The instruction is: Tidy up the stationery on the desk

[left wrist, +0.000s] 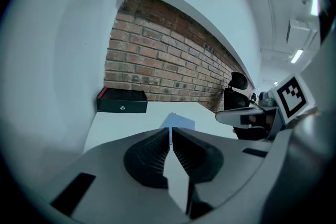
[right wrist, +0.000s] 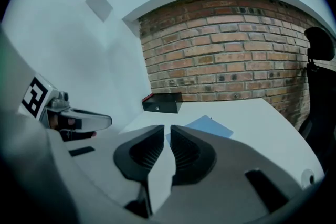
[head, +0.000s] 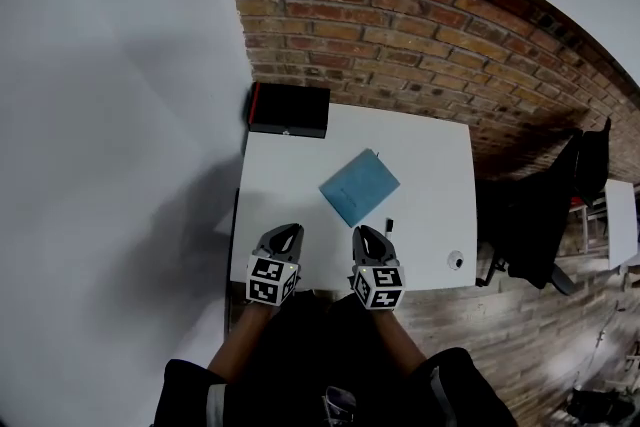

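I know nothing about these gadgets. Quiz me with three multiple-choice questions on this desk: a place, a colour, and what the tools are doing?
1. Where on the desk is the black box?
A. far left corner, by the brick wall
B. near right corner
C. the middle
2. What colour is the notebook?
A. red
B. blue
C. yellow
3. How are the left tool and right tool?
A. wide open
B. shut on a pencil
C. shut, empty
Answers:
1 A: it sits against the bricks at far left.
2 B: its cover is pale blue.
3 C: each tool's jaws meet with nothing between.
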`<action>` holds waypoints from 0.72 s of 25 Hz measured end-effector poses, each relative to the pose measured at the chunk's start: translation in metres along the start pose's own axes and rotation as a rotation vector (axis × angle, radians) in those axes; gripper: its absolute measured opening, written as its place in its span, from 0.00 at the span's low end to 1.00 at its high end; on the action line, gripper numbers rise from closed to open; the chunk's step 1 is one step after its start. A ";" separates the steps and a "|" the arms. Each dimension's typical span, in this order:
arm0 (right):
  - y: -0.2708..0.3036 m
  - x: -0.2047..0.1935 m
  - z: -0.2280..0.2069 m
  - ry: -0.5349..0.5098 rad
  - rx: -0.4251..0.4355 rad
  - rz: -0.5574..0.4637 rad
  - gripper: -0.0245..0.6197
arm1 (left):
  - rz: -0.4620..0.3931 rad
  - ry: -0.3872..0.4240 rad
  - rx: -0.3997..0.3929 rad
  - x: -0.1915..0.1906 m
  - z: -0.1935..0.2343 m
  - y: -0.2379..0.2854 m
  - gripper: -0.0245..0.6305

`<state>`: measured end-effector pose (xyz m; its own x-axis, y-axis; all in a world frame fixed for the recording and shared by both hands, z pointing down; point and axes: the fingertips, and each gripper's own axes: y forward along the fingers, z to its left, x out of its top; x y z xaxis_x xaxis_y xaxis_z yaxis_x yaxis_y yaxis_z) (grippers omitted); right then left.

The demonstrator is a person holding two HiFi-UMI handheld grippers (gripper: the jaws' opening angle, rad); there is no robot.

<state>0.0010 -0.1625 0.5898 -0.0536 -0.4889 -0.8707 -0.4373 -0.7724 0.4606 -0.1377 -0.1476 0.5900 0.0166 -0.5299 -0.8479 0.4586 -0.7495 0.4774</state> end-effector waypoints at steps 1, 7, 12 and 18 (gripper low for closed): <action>0.002 0.001 -0.002 0.001 -0.005 0.000 0.08 | 0.007 0.003 -0.007 0.000 0.000 0.002 0.08; 0.011 0.006 -0.030 -0.007 -0.022 0.018 0.16 | 0.033 0.030 -0.055 0.000 -0.012 0.025 0.08; 0.018 0.010 -0.071 0.040 -0.064 0.010 0.18 | 0.062 0.033 -0.093 -0.004 -0.022 0.050 0.08; 0.043 0.015 -0.115 -0.041 -0.067 0.050 0.20 | 0.084 0.019 -0.117 -0.006 -0.027 0.086 0.08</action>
<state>0.0850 -0.2497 0.6166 -0.1118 -0.5117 -0.8518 -0.3724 -0.7731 0.5134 -0.0744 -0.1984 0.6300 0.0753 -0.5809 -0.8105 0.5549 -0.6509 0.5181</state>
